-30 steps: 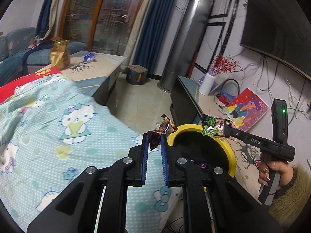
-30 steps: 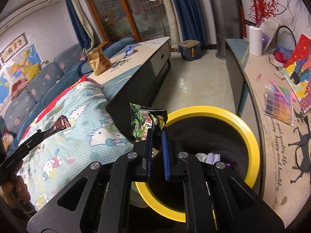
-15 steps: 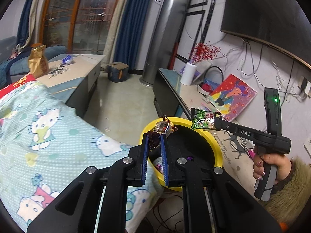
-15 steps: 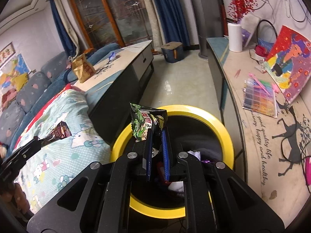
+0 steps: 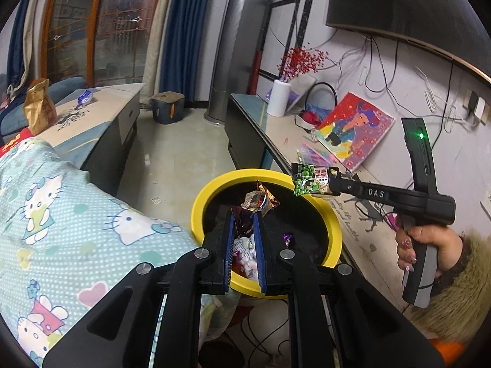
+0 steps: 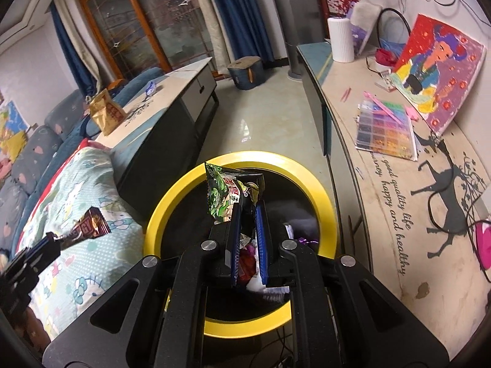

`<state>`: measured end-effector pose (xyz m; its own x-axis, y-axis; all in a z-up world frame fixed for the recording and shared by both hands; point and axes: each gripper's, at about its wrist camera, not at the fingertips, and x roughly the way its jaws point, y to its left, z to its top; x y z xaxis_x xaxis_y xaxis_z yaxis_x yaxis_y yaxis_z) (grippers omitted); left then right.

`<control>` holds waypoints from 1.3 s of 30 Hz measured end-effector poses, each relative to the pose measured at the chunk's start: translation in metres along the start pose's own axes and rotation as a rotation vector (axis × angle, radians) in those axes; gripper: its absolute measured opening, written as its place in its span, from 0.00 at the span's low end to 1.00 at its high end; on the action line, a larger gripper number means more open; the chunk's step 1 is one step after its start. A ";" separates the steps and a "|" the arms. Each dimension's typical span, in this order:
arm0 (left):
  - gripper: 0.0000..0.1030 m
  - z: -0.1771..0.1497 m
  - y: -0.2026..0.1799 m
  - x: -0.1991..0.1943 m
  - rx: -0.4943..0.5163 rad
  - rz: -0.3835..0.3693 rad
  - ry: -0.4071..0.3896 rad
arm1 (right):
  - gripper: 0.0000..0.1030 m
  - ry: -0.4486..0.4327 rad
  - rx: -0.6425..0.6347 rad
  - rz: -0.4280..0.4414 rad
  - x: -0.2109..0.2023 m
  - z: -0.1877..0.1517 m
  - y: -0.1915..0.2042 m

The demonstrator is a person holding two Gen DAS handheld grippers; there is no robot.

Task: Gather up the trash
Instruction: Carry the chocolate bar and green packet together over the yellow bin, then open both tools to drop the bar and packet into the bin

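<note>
My left gripper [image 5: 244, 214] is shut on a dark brown snack wrapper [image 5: 259, 200] and holds it over the yellow-rimmed black trash bin [image 5: 334, 224]. My right gripper [image 6: 247, 206] is shut on a green snack wrapper [image 6: 225, 197] above the same bin [image 6: 322, 196]. The bin holds several pieces of trash [image 6: 248, 263]. In the left wrist view the right gripper [image 5: 333, 184] shows with the green wrapper [image 5: 311, 179] over the bin's far rim. In the right wrist view the left gripper [image 6: 56, 239] shows at the left with the brown wrapper [image 6: 90, 225].
A Hello Kitty blanket [image 5: 61, 214] lies left of the bin. A TV bench [image 6: 399, 184] with a painting [image 6: 435, 70] and bead box [image 6: 386, 132] runs along the right. A coffee table [image 5: 101, 107] carries a gold bag [image 5: 38, 107] and a blue wrapper [image 5: 84, 96].
Both grippers have moved closer over the bin's opening with their wrappers still held. The bin now sits more central under the left gripper.
</note>
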<state>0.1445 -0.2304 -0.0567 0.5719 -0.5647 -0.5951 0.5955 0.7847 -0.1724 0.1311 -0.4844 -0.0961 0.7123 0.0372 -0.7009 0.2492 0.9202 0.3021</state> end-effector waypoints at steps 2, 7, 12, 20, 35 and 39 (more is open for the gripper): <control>0.12 -0.001 -0.004 0.003 0.009 -0.007 0.008 | 0.06 0.004 0.007 -0.003 0.001 0.000 -0.003; 0.12 -0.006 -0.013 0.014 0.030 -0.018 0.034 | 0.06 0.013 0.028 -0.013 0.004 -0.002 -0.008; 0.12 -0.012 -0.020 0.026 0.044 -0.030 0.064 | 0.06 0.024 0.053 -0.019 0.007 -0.003 -0.013; 0.12 -0.017 -0.030 0.049 0.065 -0.048 0.116 | 0.07 0.041 0.065 -0.022 0.014 -0.007 -0.015; 0.57 -0.014 -0.031 0.080 0.064 -0.053 0.180 | 0.42 0.006 0.034 -0.042 -0.005 -0.009 -0.008; 0.71 -0.010 -0.024 0.069 0.038 -0.046 0.153 | 0.51 -0.008 0.009 -0.041 -0.015 -0.013 0.000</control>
<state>0.1644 -0.2855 -0.1013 0.4522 -0.5523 -0.7003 0.6419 0.7467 -0.1744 0.1115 -0.4799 -0.0943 0.7062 -0.0038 -0.7080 0.2844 0.9173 0.2788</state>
